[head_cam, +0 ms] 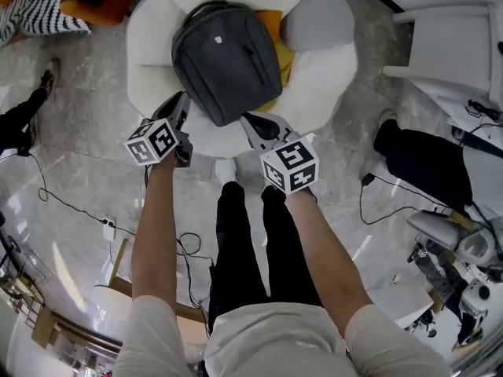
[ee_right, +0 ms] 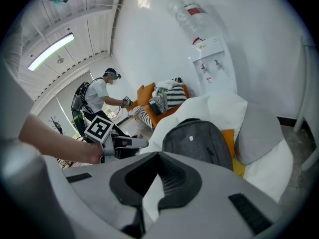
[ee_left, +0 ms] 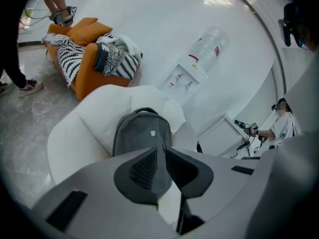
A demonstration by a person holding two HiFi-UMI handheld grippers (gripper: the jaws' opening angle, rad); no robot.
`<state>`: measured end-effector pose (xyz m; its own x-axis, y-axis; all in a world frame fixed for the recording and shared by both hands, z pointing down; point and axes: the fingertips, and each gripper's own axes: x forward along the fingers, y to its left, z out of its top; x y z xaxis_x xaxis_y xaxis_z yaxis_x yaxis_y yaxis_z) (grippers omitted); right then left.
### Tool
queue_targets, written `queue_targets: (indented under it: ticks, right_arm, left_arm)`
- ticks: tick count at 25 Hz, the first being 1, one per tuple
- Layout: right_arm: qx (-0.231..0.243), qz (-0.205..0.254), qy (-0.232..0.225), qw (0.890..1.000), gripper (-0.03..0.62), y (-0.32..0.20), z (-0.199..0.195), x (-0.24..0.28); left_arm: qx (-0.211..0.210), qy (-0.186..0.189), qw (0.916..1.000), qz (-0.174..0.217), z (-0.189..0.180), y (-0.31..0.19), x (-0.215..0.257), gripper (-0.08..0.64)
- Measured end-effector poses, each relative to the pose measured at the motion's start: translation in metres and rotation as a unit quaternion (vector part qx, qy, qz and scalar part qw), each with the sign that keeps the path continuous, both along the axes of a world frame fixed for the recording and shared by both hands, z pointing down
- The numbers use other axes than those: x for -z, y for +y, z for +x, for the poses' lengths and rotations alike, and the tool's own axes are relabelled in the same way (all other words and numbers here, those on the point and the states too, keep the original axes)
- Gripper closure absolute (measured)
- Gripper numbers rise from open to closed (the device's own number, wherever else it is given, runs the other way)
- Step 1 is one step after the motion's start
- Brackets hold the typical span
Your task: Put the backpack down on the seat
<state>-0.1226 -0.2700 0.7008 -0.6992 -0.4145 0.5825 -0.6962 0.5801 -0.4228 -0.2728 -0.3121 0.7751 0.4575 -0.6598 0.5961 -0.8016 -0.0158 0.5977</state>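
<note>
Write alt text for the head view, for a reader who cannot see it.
A dark grey backpack lies on the seat of a white armchair, seen from above. Just in front of it, the person's left gripper and right gripper hover clear of the bag, holding nothing. An orange cushion and a grey cushion lie beside it.

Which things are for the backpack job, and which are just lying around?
For the job: backpack, white seat, left gripper, right gripper.
Lying about: orange cushion, grey cushion, orange sofa, water dispenser, floor cables.
</note>
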Motion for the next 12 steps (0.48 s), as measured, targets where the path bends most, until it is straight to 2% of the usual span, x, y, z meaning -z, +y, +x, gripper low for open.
queue_targets:
  ticks: [8, 12]
  right_arm:
    - [0.0, 0.008, -0.006, 1.0, 0.569, 0.018, 0.028, 0.046]
    - [0.001, 0.011, -0.01, 1.0, 0.569, 0.031, 0.041, 0.074]
  left_arm:
    - [0.004, 0.001, 0.9999, 0.014, 0.04, 0.025, 0.063, 0.537]
    - [-0.009, 0.001, 0.9999, 0.014, 0.06, 0.043, 0.102, 0.543]
